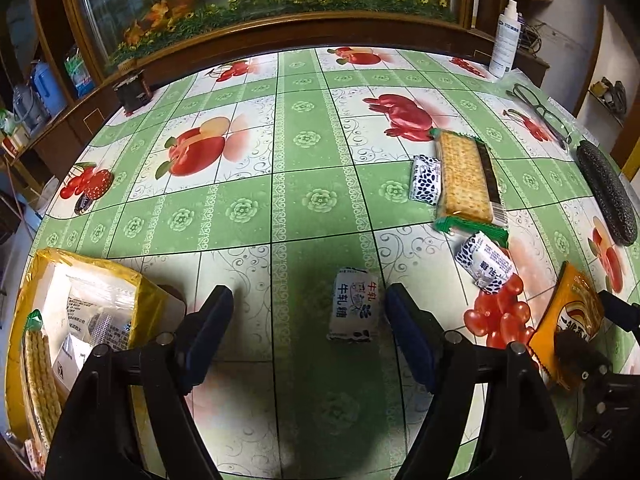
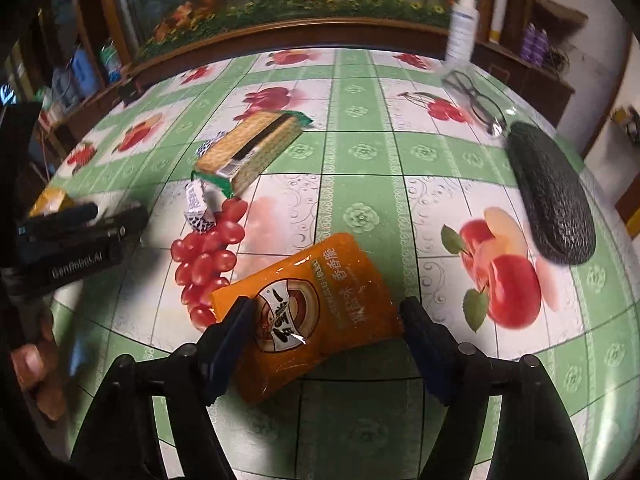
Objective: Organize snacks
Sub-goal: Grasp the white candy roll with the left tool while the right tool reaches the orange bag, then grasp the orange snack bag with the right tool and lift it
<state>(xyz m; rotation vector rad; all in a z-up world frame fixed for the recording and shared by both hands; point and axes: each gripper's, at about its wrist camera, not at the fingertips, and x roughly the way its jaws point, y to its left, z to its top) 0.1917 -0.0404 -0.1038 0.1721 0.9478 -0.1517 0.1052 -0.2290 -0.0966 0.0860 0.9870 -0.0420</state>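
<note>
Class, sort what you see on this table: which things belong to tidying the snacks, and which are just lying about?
Belong: white wrapped candy; orange snack packet; green-wrapped cracker pack; yellow-edged box.

Lying about: dark textured glasses case; spectacles; white spray bottle.

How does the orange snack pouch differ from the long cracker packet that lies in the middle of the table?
The orange foil snack pouch is opaque and broad; the clear green-ended cracker packet is long, narrow and shows its crackers. The pouch lies between the fingers of the right claw; the cracker packet lies farther away, with no claw near it. Both are sealed and lie flat on the fruit-patterned tablecloth.
</note>
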